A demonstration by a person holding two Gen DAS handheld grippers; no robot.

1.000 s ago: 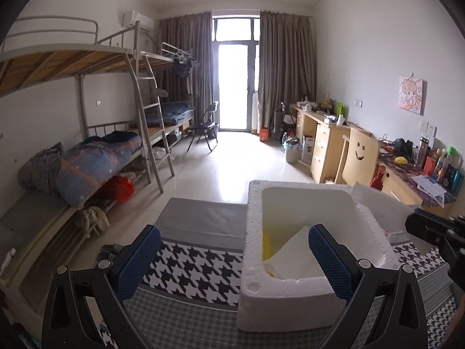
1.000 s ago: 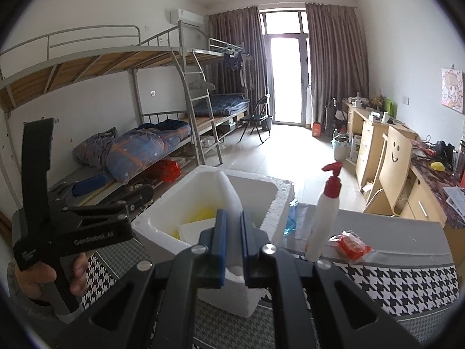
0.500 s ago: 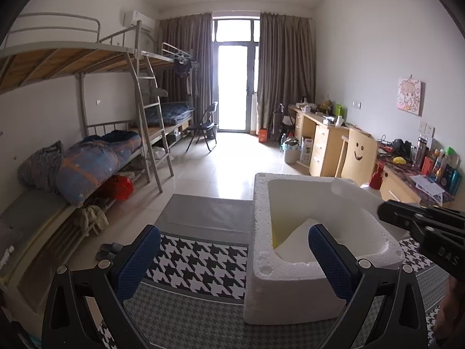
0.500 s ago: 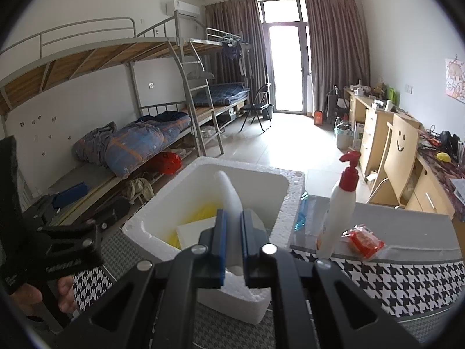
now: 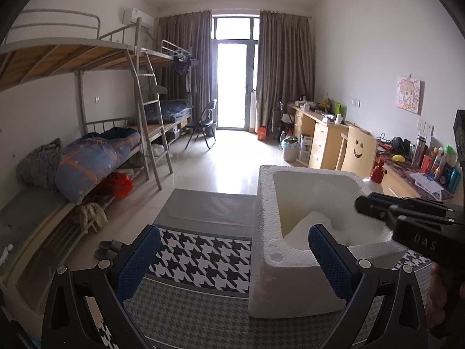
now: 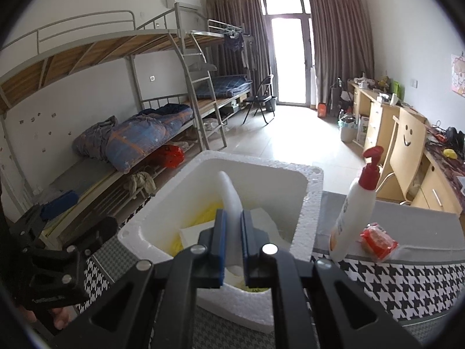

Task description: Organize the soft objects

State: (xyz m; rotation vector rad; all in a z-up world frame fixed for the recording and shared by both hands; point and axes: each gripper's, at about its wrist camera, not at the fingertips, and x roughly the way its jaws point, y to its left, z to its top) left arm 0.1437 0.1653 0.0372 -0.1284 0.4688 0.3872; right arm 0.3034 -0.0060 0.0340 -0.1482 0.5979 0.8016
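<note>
Right wrist: right gripper (image 6: 232,241) pinches white foam sheet (image 6: 231,195) over foam box (image 6: 305,218)

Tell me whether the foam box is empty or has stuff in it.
Not empty. The foam box holds a white sheet and something yellow; the right tool grips a white piece above it.

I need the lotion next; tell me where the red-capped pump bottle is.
In the right wrist view the pump bottle stands upright on the table, just right of the foam box, with a red packet beside its base.
</note>
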